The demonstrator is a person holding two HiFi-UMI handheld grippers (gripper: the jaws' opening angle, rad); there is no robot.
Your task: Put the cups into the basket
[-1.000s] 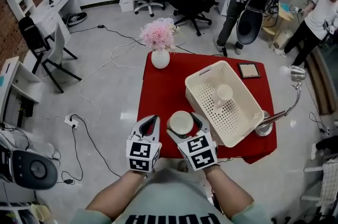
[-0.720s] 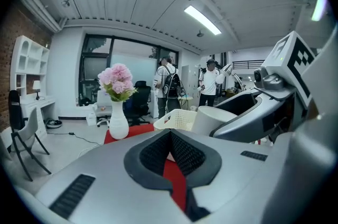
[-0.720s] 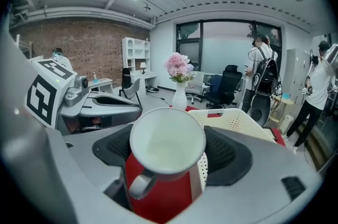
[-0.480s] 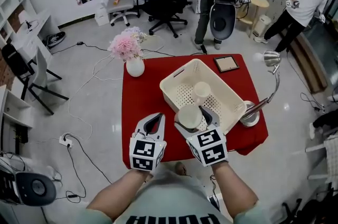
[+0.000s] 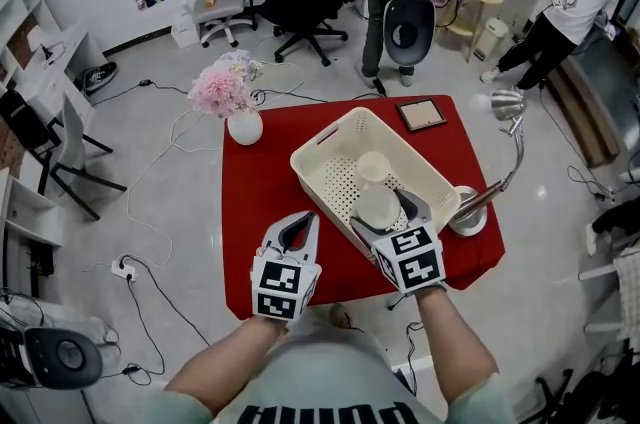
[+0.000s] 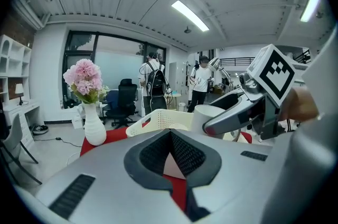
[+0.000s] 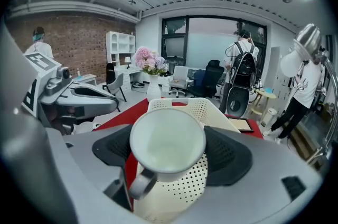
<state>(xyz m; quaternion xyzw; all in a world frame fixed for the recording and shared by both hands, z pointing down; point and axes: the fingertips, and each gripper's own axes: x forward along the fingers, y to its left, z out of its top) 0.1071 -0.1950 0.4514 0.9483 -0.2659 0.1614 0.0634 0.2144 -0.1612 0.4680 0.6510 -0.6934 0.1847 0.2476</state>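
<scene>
My right gripper [image 5: 383, 212] is shut on a white cup [image 5: 378, 209] and holds it over the near part of the cream perforated basket [image 5: 326, 140]. The right gripper view shows that cup [image 7: 167, 145] upright between the jaws, handle towards me, with the basket [image 7: 186, 104] below. A second white cup [image 5: 371, 168] lies inside the basket farther back. My left gripper [image 5: 291, 233] hovers above the red tablecloth [image 5: 258, 187] left of the basket, shut with nothing in it [image 6: 170, 157].
A white vase of pink flowers [image 5: 243, 123] stands at the table's far left corner. A small framed tablet [image 5: 421, 115] lies at the far right, a silver desk lamp [image 5: 505, 105] rises at the right edge. People and office chairs stand beyond the table.
My right gripper has carried the cup from the table's front edge rightwards and forward until it hangs over the basket. The left gripper stayed near the front left.
</scene>
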